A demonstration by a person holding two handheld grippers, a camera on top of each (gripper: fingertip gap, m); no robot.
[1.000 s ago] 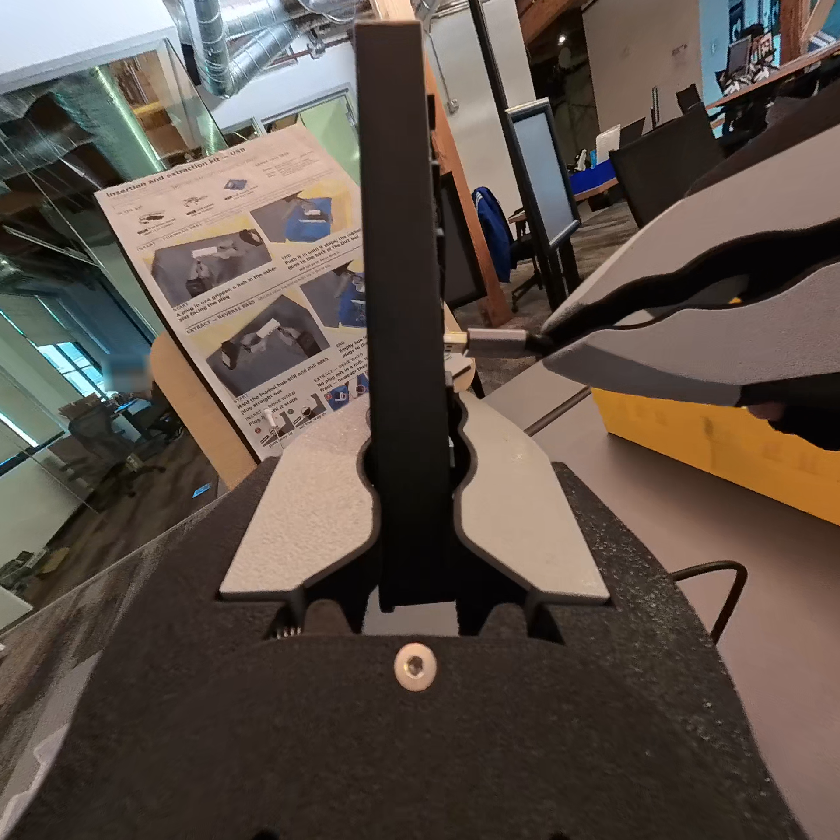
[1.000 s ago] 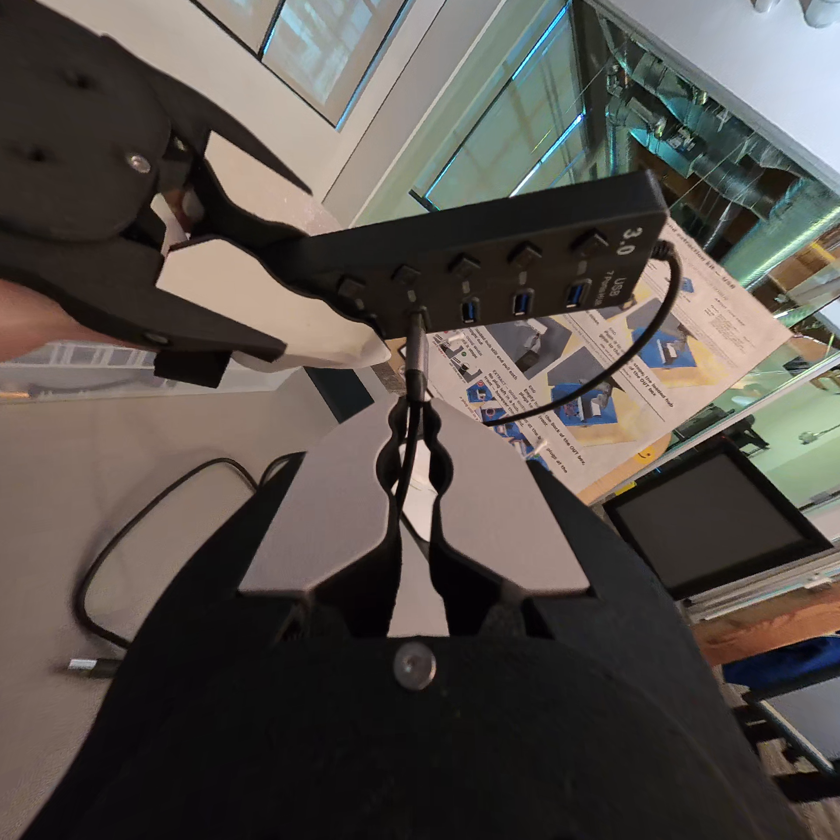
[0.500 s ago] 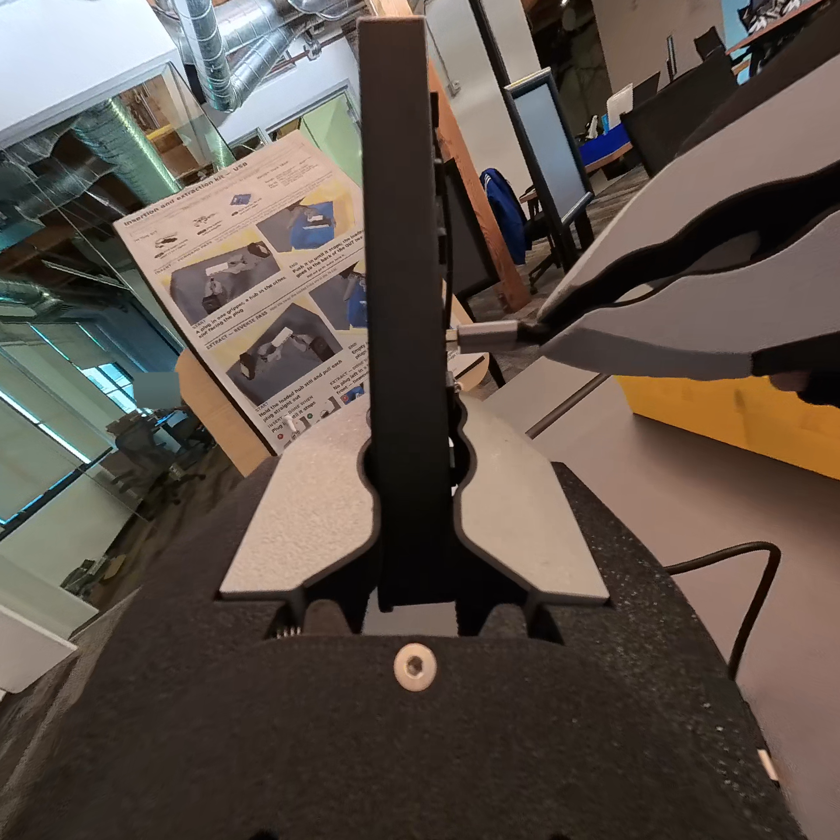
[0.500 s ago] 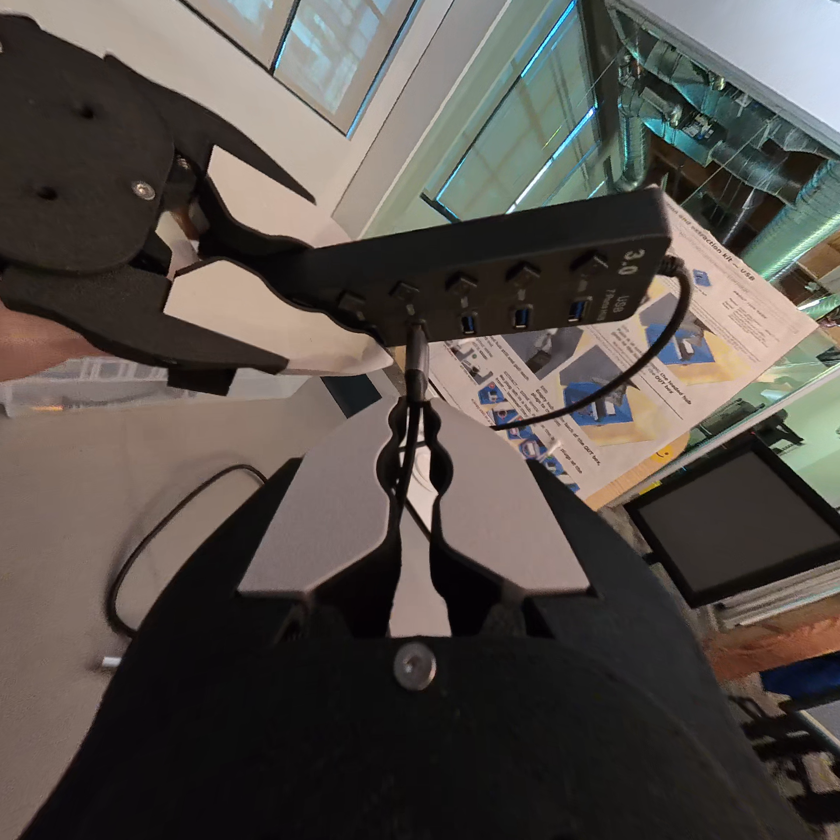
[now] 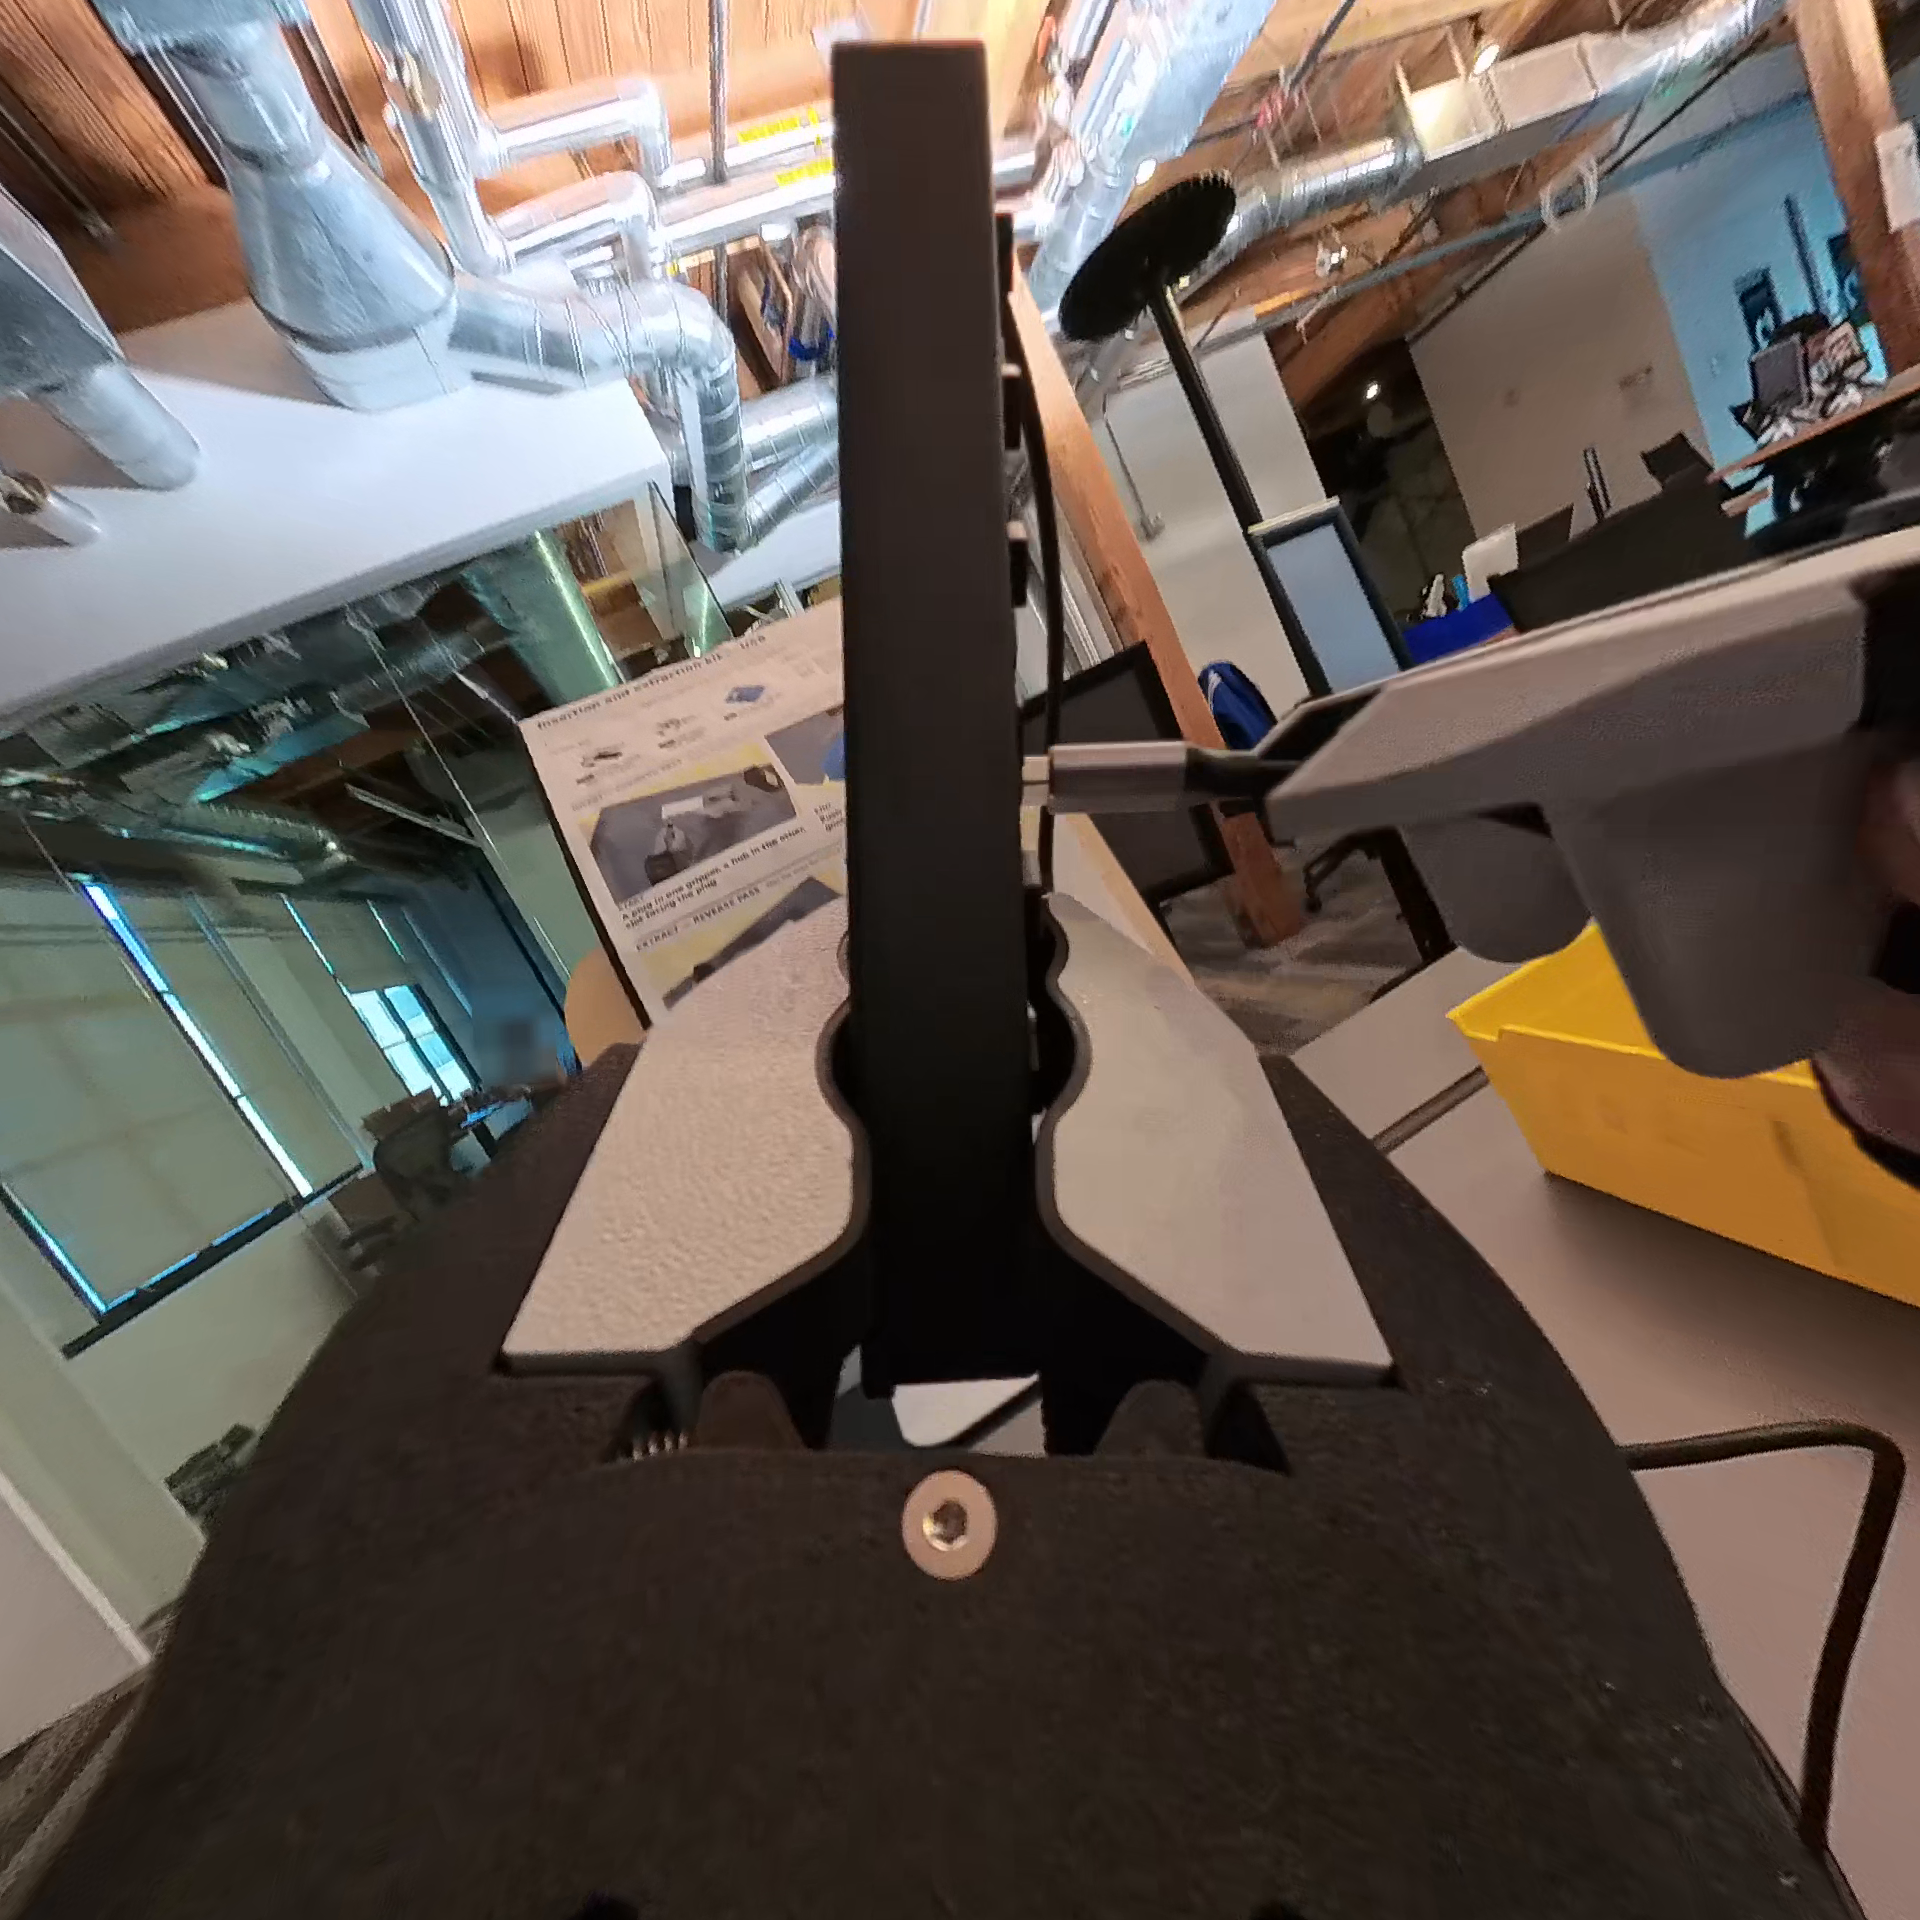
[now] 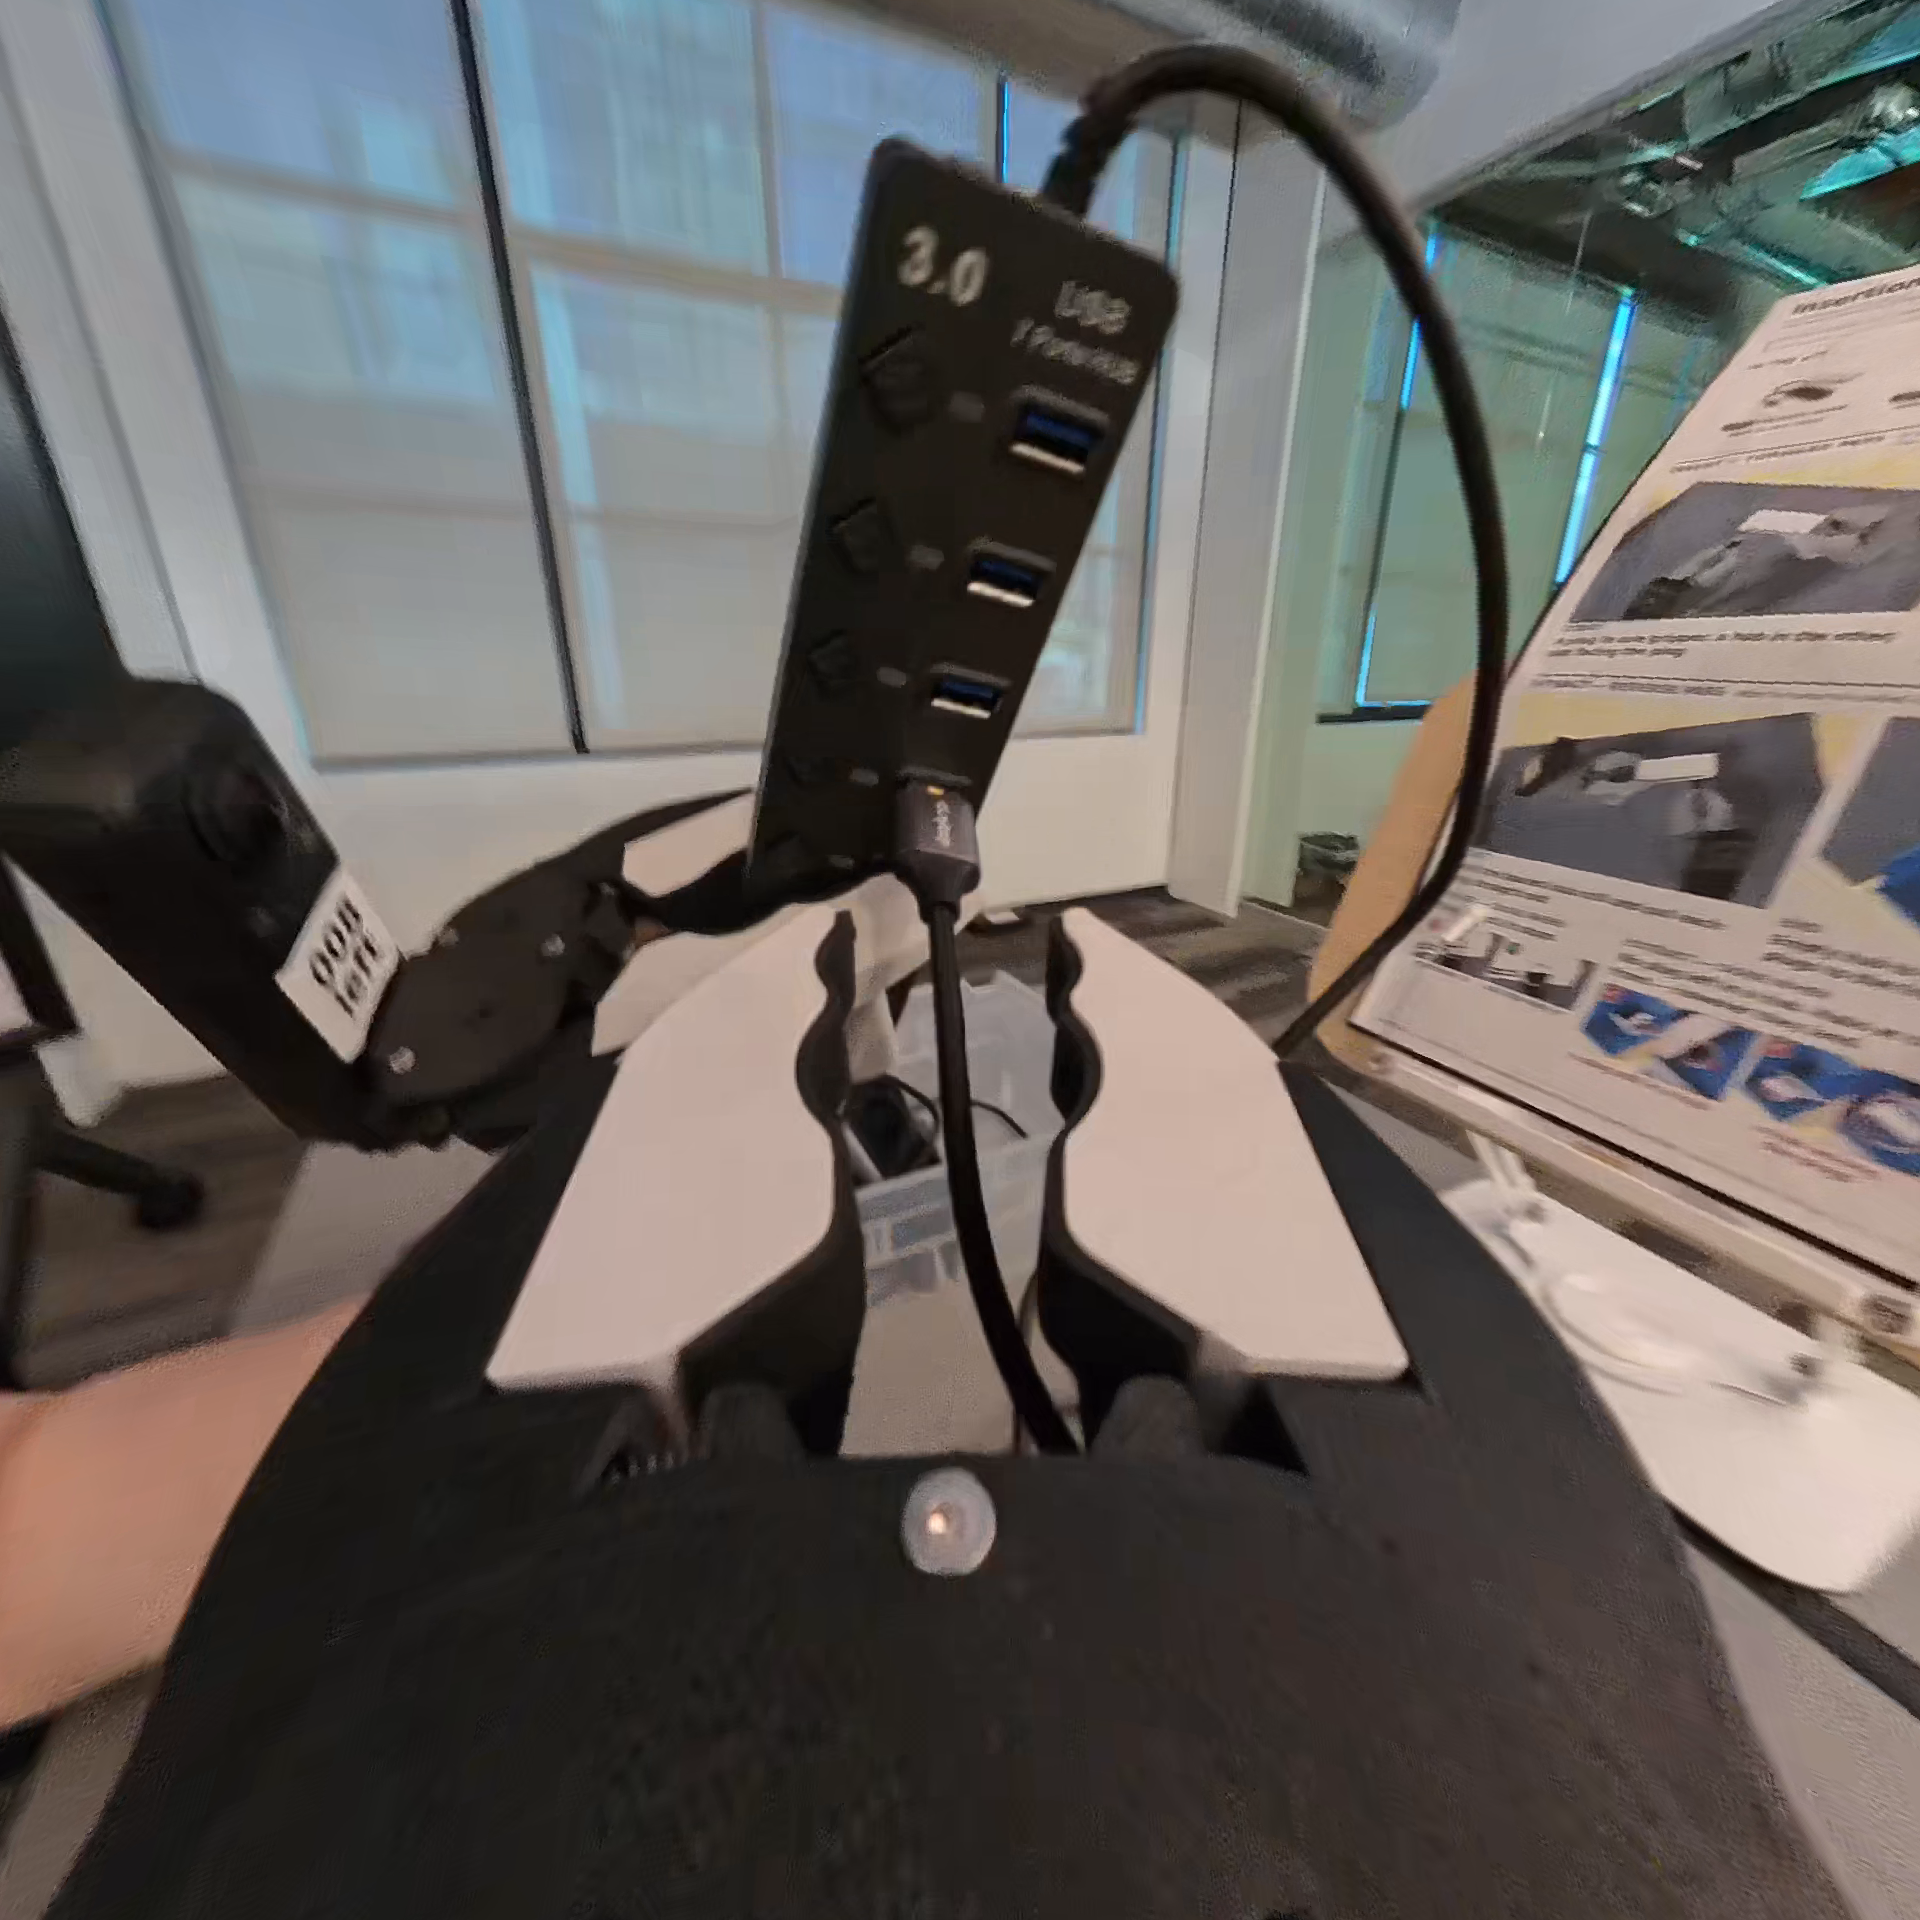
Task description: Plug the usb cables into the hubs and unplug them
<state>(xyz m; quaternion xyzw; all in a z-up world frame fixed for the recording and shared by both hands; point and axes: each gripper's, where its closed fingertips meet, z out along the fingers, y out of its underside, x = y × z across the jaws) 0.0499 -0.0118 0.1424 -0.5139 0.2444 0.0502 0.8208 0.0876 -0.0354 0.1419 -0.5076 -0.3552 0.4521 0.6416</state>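
Observation:
My left gripper is shut on the lower end of a black USB hub and holds it upright in the air. A grey USB plug sits in a port on the hub's right face. In the right wrist view the hub shows several blue ports, with the plug in the lowest visible one. My right gripper is open just below the plug, and the plug's black cable runs loose between its fingers. The hub's own cable arcs off its top end.
A yellow bin stands on the grey table at the right, with a loose black cable nearby. A printed poster board leans at the right. A clear box with cables lies below my right gripper. Some 5 cm of space lies between my two pairs of fingers.
My right gripper has opened and let go of the plug's cable; the plug stays in the hub. Both grippers have swung, so the hub now stands upright in the right wrist view.

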